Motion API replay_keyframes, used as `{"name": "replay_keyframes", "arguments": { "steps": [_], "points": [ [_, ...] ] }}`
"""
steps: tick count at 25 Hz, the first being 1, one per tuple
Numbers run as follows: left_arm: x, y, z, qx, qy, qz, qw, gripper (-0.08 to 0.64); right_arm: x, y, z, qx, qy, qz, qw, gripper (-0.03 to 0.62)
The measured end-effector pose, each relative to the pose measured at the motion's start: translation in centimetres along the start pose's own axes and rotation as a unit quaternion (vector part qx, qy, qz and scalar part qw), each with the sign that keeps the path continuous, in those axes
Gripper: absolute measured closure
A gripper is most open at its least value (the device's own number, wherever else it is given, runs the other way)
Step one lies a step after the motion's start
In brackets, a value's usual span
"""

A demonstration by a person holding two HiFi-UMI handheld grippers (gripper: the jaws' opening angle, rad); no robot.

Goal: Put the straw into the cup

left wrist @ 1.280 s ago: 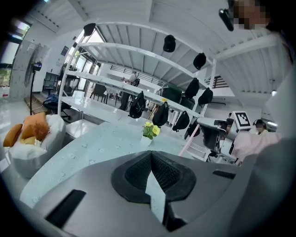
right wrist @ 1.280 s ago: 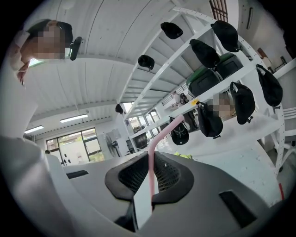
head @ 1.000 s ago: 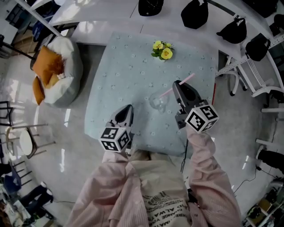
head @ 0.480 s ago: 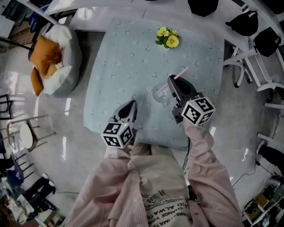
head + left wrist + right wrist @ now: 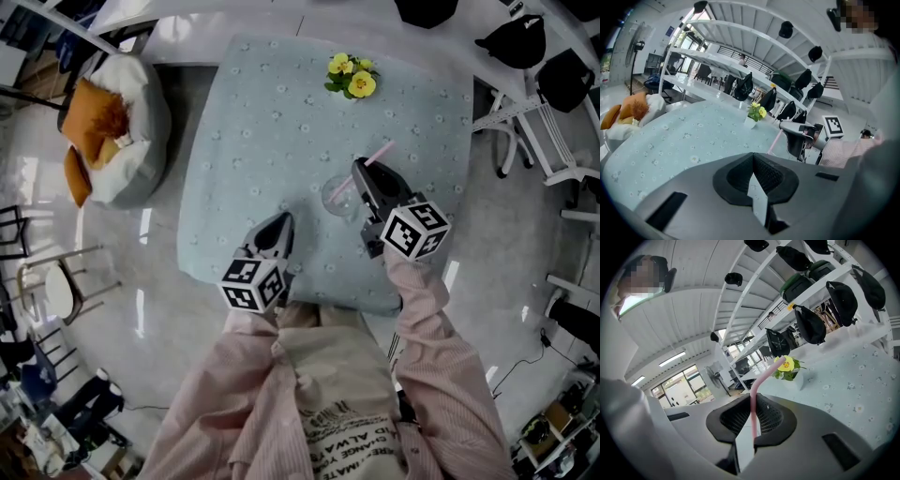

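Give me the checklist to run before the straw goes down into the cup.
1. Grip on the pink straw: ok. The right gripper is shut on it, and the straw runs up between the jaws.
2. Clear cup standing on the table: ok. It is just beside the right gripper's tip.
3. Straw's lower end inside the cup's rim: cannot tell. The head view only shows the two overlapping.
4. Left gripper out of the way: ok. It is shut, empty and apart from the cup.
5. Yellow flowers clear of the work: ok. They are at the table's far edge.
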State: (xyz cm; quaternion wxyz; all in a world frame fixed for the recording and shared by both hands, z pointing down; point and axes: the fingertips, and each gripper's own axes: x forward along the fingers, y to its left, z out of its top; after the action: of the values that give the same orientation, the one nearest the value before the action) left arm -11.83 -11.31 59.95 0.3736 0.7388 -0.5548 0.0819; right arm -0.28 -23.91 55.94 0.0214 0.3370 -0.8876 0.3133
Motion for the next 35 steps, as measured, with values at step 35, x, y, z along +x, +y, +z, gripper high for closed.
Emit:
{"name": "replay_keyframes", "arguments": {
  "steps": [35],
  "points": [
    [-2.1, -6.6, 6.2, 0.092, -0.066, -0.082, 0.9901, 0.56, -7.3, 2.7, 1.4, -0.05, -0.028, -0.035, 0.998, 0.572]
  ]
}}
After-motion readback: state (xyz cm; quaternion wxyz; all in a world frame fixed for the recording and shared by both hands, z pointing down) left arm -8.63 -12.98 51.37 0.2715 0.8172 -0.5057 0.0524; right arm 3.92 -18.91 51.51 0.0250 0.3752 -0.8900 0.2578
